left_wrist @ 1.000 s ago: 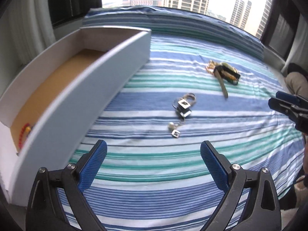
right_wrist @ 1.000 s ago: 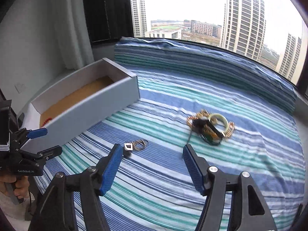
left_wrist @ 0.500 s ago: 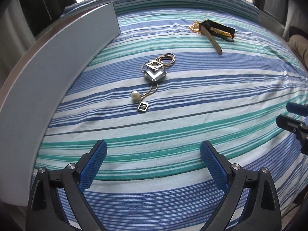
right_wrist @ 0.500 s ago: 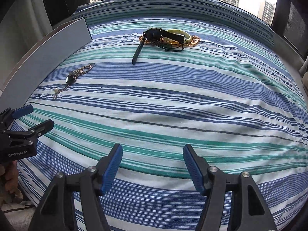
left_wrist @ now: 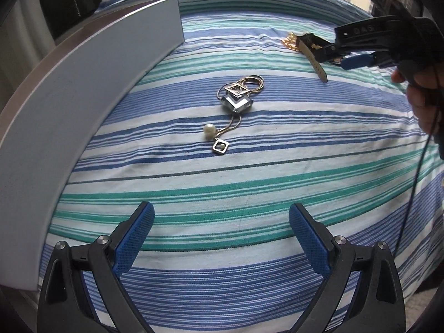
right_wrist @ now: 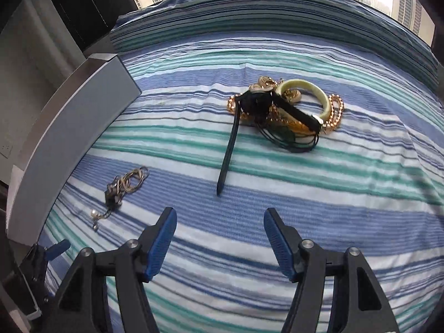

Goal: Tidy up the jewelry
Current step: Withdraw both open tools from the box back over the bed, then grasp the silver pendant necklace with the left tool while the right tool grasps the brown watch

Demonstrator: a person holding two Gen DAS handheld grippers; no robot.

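Lying dead ahead of the empty, spread-jawed right gripper (right_wrist: 219, 242), the black strap (right_wrist: 227, 152) points its free end back at it. The left gripper (left_wrist: 220, 240), jaws likewise apart and empty, faces the pendant necklace (left_wrist: 236, 102) instead.

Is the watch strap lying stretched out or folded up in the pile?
Stretched out. The dark strap runs straight out from the jewelry pile across the striped cloth, its free end lying flat and clear of the heap.
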